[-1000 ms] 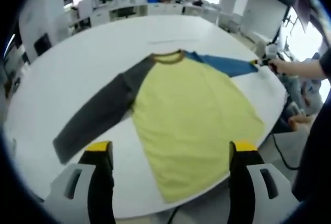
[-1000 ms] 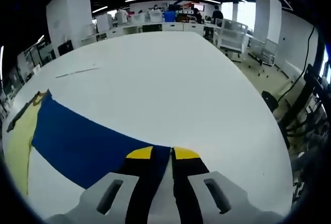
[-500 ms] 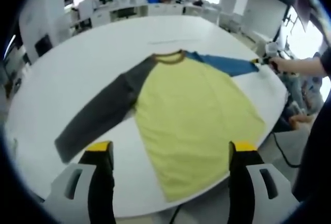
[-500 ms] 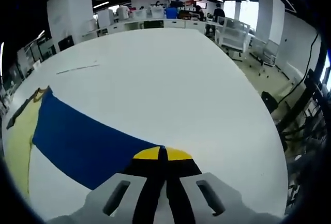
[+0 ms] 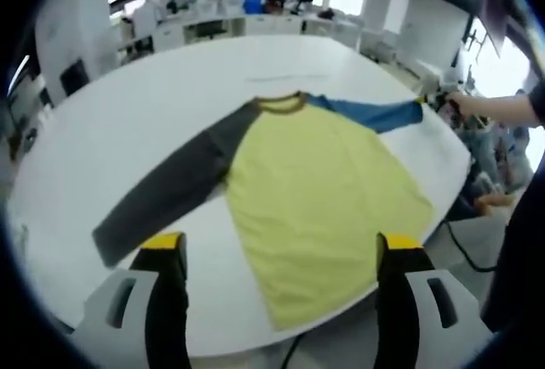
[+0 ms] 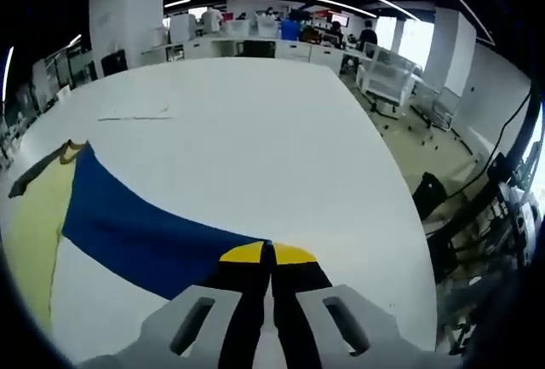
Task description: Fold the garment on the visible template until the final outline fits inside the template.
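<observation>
A long-sleeved shirt (image 5: 319, 181) lies spread flat on a large white table (image 5: 128, 122), its yellow body reaching to the near edge of the table. Its grey sleeve (image 5: 162, 194) stretches out across the tabletop on one side, and its blue sleeve (image 5: 366, 112) stretches the other way, towards the far right of the left gripper view. The collar is a brownish ring at the top of the yellow body.

The left gripper (image 5: 281, 250) hangs above the near edge of the table with its jaws wide apart and nothing between them; the shirt's lower part shows in the gap, well below.

The right gripper (image 6: 267, 254) has its yellow-tipped jaws pressed together on the cuff end of the blue sleeve (image 6: 145, 228), which runs from the jaws back to the yellow body. In the left gripper view the same gripper (image 5: 433, 99) is small at the sleeve's end, held by a person's hand (image 5: 464, 105); the grip itself is too small to make out there.

A thin dark line (image 6: 132, 118), perhaps a marking, lies on the table beyond the sleeve
</observation>
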